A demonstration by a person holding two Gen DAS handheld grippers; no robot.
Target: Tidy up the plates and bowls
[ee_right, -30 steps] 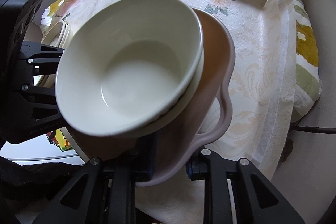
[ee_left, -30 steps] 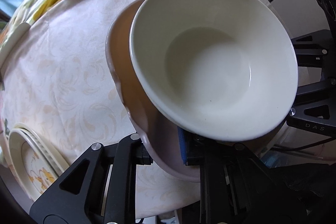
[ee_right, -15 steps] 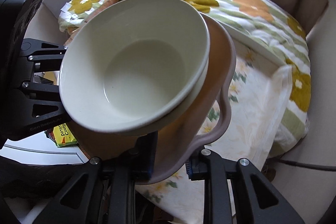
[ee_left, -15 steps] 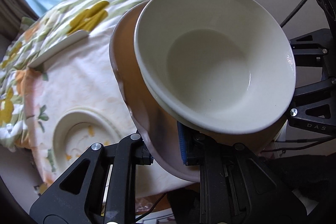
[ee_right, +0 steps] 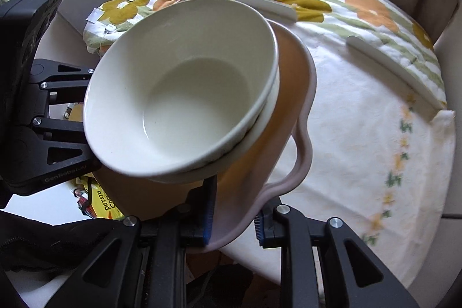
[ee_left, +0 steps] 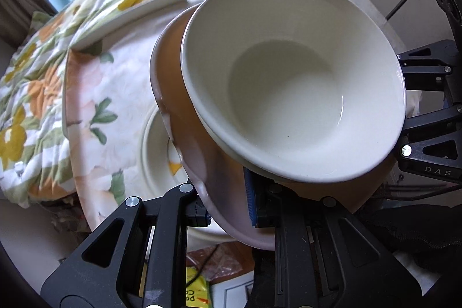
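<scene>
Both tongs are clamped tight here. The left gripper [ee_left: 228, 214], at the bottom of its view, pinches the rim of a pale pink, wavy-edged plate with a tan face [ee_left: 179, 94], and the right gripper [ee_right: 234, 217] bites the opposite edge of that same plate, just by its looped handle. Riding on the plate, centre frame in both views, are two nested cream ceramic bowls [ee_right: 184, 94], tilted a touch. So the bowls look gathered and stacked, and that stack is in the air over the pale floral tablecloth [ee_right: 361, 134]. Lower left in the left view, a cream plate with a printed pattern [ee_left: 157, 146] lies on the cloth, partly hidden. Still to do, by my reckoning: set this load down.
</scene>
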